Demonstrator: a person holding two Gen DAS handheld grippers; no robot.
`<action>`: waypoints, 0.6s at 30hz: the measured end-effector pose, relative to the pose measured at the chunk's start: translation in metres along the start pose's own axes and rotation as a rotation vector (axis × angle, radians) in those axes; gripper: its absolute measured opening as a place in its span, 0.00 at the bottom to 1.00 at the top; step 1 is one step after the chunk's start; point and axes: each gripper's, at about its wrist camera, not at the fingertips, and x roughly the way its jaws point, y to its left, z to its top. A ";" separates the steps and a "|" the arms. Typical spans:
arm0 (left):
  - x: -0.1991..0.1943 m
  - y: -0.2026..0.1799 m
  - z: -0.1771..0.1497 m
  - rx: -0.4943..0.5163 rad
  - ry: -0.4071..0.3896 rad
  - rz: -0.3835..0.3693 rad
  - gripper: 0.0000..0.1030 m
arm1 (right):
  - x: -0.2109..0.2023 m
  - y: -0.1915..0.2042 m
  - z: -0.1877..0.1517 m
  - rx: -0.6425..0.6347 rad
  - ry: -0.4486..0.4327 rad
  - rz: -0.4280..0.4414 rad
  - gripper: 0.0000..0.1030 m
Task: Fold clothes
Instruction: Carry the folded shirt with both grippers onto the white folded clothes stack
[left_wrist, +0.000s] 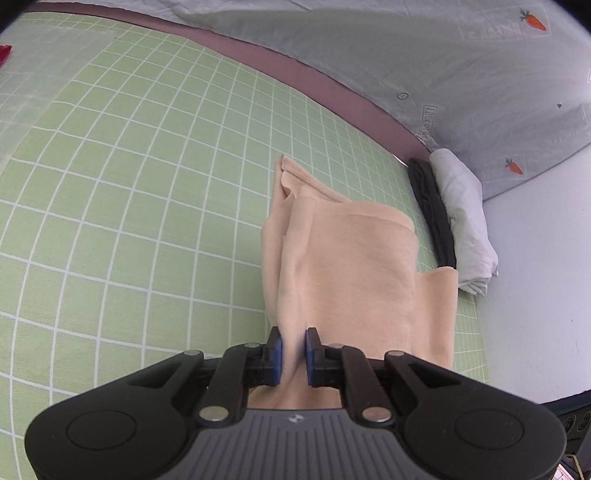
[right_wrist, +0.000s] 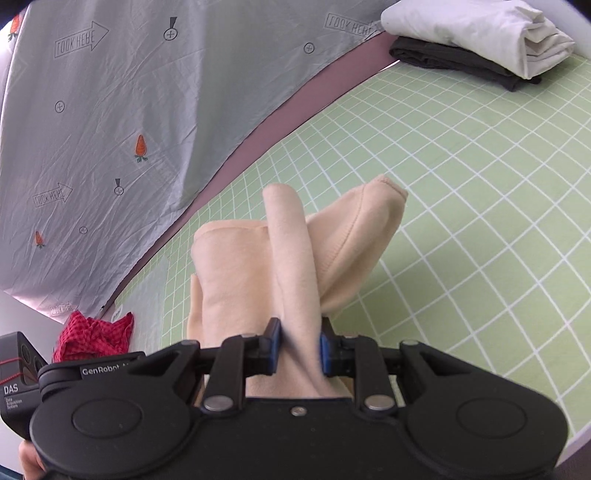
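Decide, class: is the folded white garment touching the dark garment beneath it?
Touching. The right wrist view shows the white garment lying directly on the dark garment, with no gap between them.

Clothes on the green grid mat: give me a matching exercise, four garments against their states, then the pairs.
Things:
1. beige garment
2. white garment
3. dark garment
4. red checked cloth

States:
A. folded, top of the stack
B. crumpled at the mat's edge
C. clamped by both grippers
D. folded, bottom of the stack

Pairs: 1-C, 2-A, 3-D, 4-B
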 end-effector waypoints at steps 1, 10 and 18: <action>0.003 -0.007 0.000 0.018 0.004 -0.009 0.12 | -0.006 -0.004 0.001 0.011 -0.014 -0.010 0.21; 0.043 -0.080 0.011 0.133 0.031 -0.076 0.12 | -0.044 -0.060 0.028 0.090 -0.140 -0.041 0.21; 0.107 -0.172 -0.009 0.081 -0.036 -0.081 0.12 | -0.058 -0.143 0.110 0.021 -0.134 -0.010 0.21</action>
